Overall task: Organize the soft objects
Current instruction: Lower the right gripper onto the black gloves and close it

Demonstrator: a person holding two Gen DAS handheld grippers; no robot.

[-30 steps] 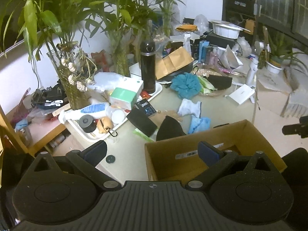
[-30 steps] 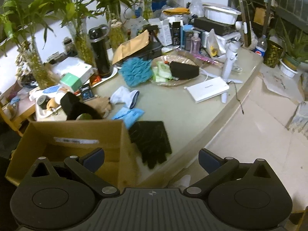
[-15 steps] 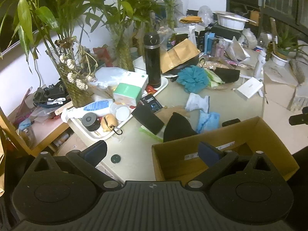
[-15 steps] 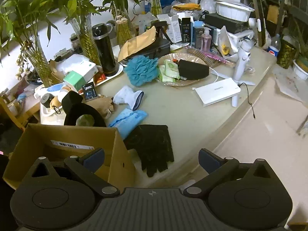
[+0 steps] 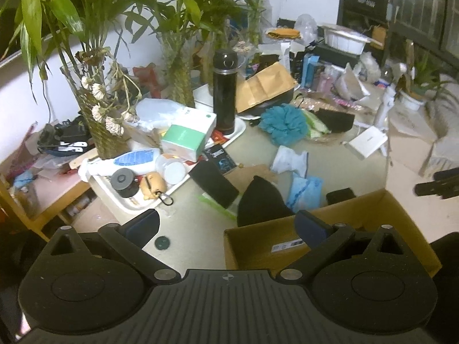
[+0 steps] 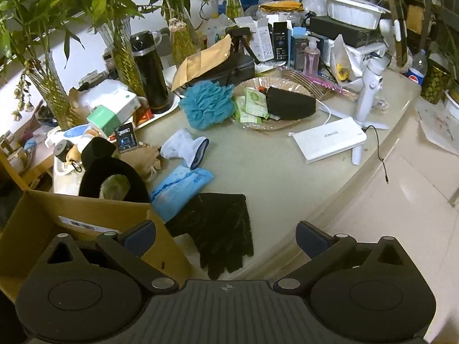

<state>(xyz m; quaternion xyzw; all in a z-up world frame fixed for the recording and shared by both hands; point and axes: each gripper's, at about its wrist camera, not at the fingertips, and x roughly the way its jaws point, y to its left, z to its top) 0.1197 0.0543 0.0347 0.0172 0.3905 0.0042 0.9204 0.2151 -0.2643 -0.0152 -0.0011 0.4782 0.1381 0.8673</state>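
- Hovering above the table [image 6: 287,177], left gripper [image 5: 226,223] and right gripper [image 6: 225,235] both show fingers spread wide, holding nothing.
- Cardboard box [image 5: 373,209] sits nearest, open-topped.
- Black gloves [image 6: 221,229] lie just beside it, touching a blue packet [image 6: 180,189].
- White sock [image 6: 186,149] lies farther back.
- Teal bath pouf [image 6: 206,104] lies farthest, touching a glass dish [image 6: 287,81].

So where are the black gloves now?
In the right wrist view the black gloves lie on the table's near edge, just right of the cardboard box, touching the blue pack.
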